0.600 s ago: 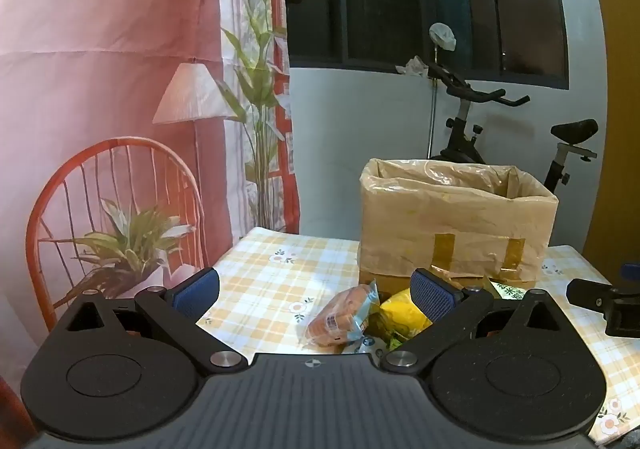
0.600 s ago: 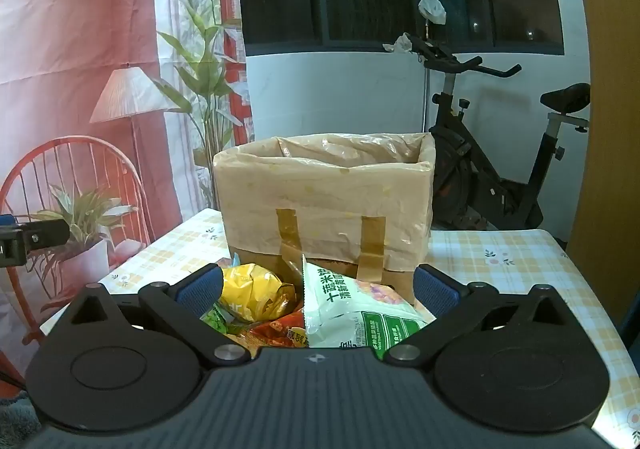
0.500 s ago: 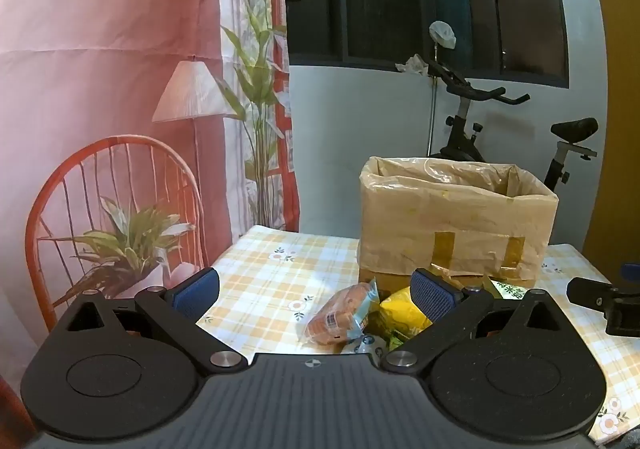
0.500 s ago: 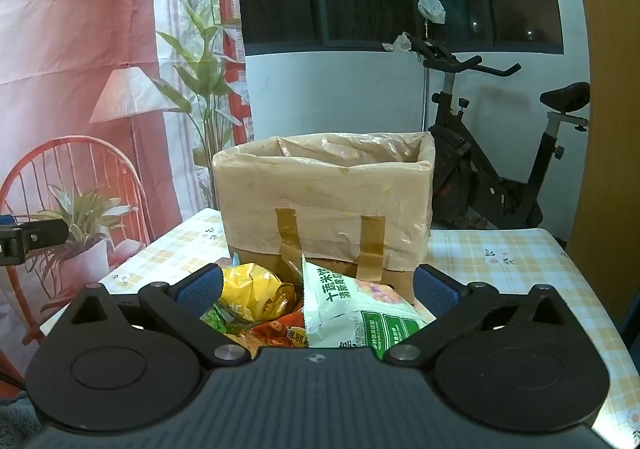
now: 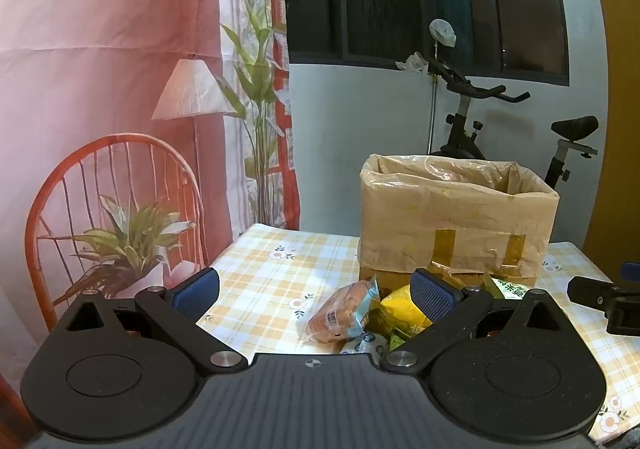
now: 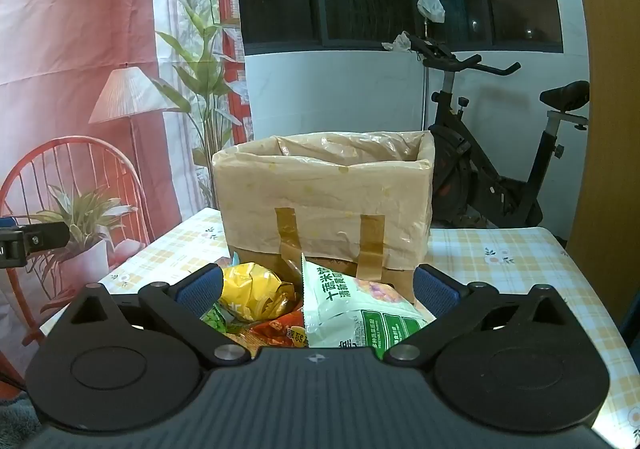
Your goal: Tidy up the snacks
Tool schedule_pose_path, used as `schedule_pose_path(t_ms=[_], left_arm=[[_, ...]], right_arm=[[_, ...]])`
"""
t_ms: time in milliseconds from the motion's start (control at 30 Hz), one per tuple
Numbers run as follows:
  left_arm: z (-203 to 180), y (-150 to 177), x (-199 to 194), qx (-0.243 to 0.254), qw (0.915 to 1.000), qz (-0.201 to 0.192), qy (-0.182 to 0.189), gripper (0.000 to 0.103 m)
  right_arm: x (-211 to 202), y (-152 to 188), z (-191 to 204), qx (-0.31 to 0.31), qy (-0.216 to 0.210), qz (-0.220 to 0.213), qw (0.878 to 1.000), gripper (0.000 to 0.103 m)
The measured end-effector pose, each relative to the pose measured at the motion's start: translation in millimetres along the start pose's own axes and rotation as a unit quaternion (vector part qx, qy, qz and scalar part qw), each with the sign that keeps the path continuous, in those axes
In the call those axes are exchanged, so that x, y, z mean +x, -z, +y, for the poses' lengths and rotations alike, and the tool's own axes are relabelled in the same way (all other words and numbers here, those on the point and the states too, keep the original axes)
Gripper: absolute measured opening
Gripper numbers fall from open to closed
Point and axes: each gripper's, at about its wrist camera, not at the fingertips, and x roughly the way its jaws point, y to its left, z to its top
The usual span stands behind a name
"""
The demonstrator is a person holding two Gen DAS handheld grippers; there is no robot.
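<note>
A pile of snack packs lies on the checked tablecloth in front of a plastic-lined cardboard box (image 5: pixel 456 217) (image 6: pixel 324 201). In the left wrist view I see a clear pack of brown biscuits (image 5: pixel 340 315) and a yellow bag (image 5: pixel 402 311). In the right wrist view I see the yellow bag (image 6: pixel 252 291), a white and green bag (image 6: pixel 360 315) and a red pack (image 6: pixel 280 331). My left gripper (image 5: pixel 314 291) is open and empty, short of the pile. My right gripper (image 6: pixel 318 289) is open and empty, with the pile between its fingers.
The table (image 5: pixel 264 289) has its left edge near a red chair backdrop (image 5: pixel 108 209). An exercise bike (image 6: pixel 500 153) stands behind the table. The right gripper's tip shows in the left wrist view (image 5: pixel 600 297); the left gripper's tip shows in the right wrist view (image 6: pixel 36 241).
</note>
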Motion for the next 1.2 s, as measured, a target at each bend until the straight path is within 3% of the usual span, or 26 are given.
schedule_pose_path(t_ms=[1200], left_arm=[[0.0,3.0,-1.6,0.004,1.0000,0.001,0.000,0.102]], right_arm=[[1.6,3.1,-0.8,0.005,-0.001,0.004,1.000,0.103]])
